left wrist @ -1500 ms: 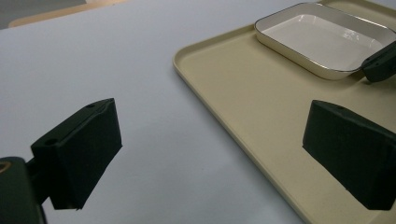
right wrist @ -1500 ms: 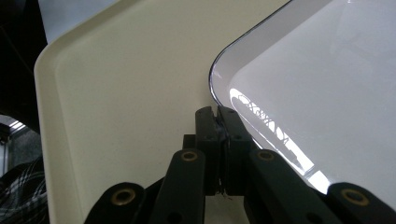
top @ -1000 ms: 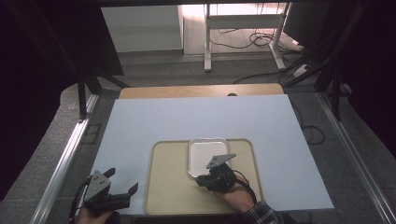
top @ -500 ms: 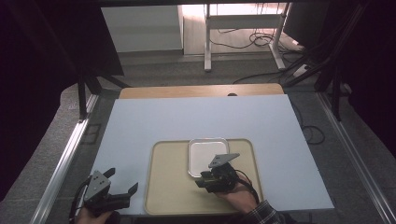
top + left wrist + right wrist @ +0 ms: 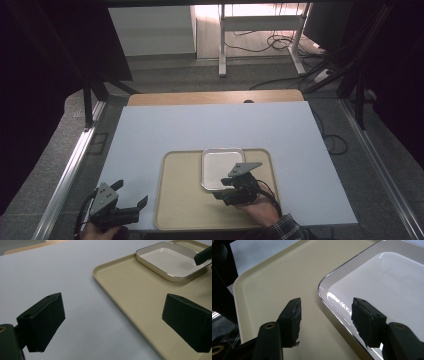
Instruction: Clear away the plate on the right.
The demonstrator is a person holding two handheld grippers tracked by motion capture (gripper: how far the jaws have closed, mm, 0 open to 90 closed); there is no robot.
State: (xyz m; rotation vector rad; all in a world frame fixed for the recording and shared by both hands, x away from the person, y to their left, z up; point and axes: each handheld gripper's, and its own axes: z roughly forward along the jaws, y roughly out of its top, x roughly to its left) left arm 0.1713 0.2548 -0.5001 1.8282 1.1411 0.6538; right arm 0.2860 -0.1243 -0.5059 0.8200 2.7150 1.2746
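Note:
A white square dish (image 5: pixel 222 165) with a shiny metal rim lies on the far part of a beige tray (image 5: pixel 182 200). My right gripper (image 5: pixel 223 187) sits at the dish's near edge. In the right gripper view its jaws (image 5: pixel 325 317) have just been opening. They stand apart on either side of the dish's rim (image 5: pixel 329 302), one over the tray (image 5: pixel 274 285) and one over the dish (image 5: pixel 387 285), with no pad pressing on it. My left gripper (image 5: pixel 131 194) is open over the white table, left of the tray, with nothing between its jaws (image 5: pixel 112 322).
The white tabletop (image 5: pixel 210 125) stretches beyond and to both sides of the tray, with a wooden strip (image 5: pixel 215 96) at its far edge. Metal rails (image 5: pixel 65 175) run along the table's sides. In the left gripper view the tray's rim (image 5: pixel 130 317) crosses between the jaws.
The right gripper's jaws have spread apart at the dish's near edge, and the hand has shifted only slightly. The left gripper has stayed where it was.

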